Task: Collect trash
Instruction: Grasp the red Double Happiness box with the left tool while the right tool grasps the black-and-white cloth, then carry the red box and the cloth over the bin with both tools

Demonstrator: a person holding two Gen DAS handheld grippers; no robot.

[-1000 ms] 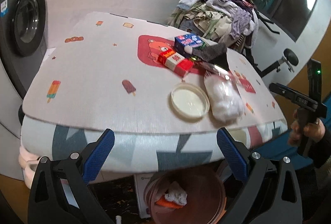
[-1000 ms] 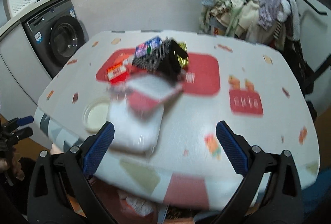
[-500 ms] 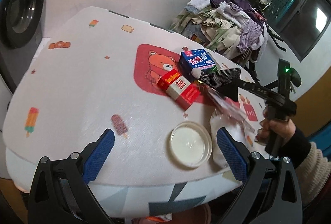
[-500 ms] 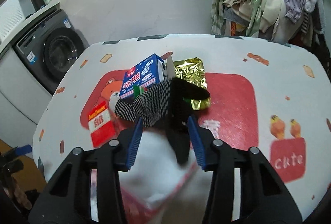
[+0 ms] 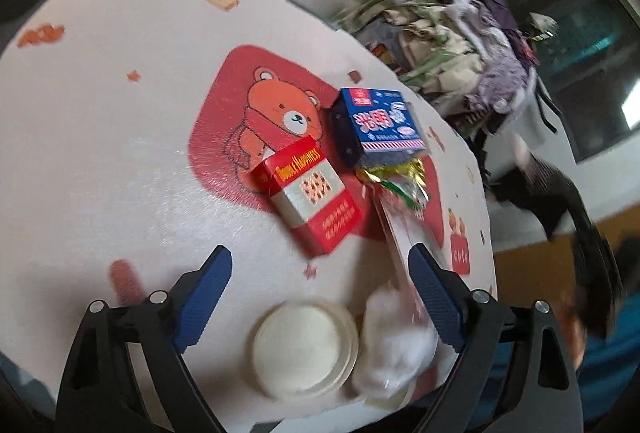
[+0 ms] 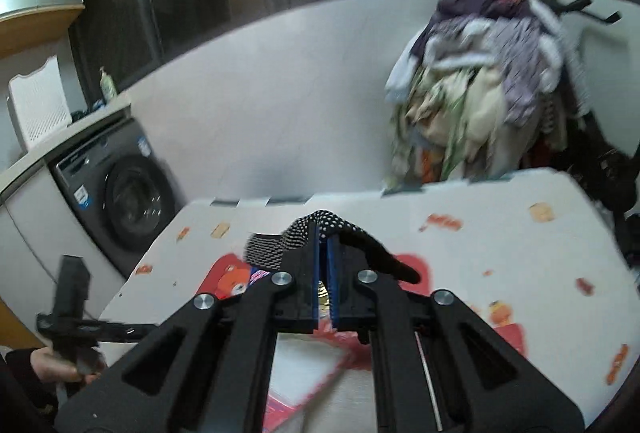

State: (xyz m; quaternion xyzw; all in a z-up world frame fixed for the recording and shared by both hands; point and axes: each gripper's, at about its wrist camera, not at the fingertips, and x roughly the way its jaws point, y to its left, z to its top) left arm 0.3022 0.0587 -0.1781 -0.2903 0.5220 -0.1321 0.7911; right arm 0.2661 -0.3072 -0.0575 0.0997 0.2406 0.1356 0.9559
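My right gripper [image 6: 323,233] is shut on a black-and-white patterned sock [image 6: 280,245] and holds it up above the table; the sock also shows at the right of the left wrist view [image 5: 548,181]. My left gripper [image 5: 320,297] is open over the table's near edge. Between its fingers lie a round white lid [image 5: 304,347] and a white bag of cotton [image 5: 396,337]. Beyond them lie a red cigarette box [image 5: 310,193], a blue box [image 5: 376,125] and a gold foil wrapper [image 5: 394,177].
The table [image 5: 100,153] has a white cover with a red bear patch. A pile of laundry [image 6: 480,81] stands behind the table. A grey washing machine [image 6: 116,193] stands at the left, under a counter.
My right gripper closed on the sock and lifted it off the table. My left gripper moved forward over the table toward the lid and boxes.
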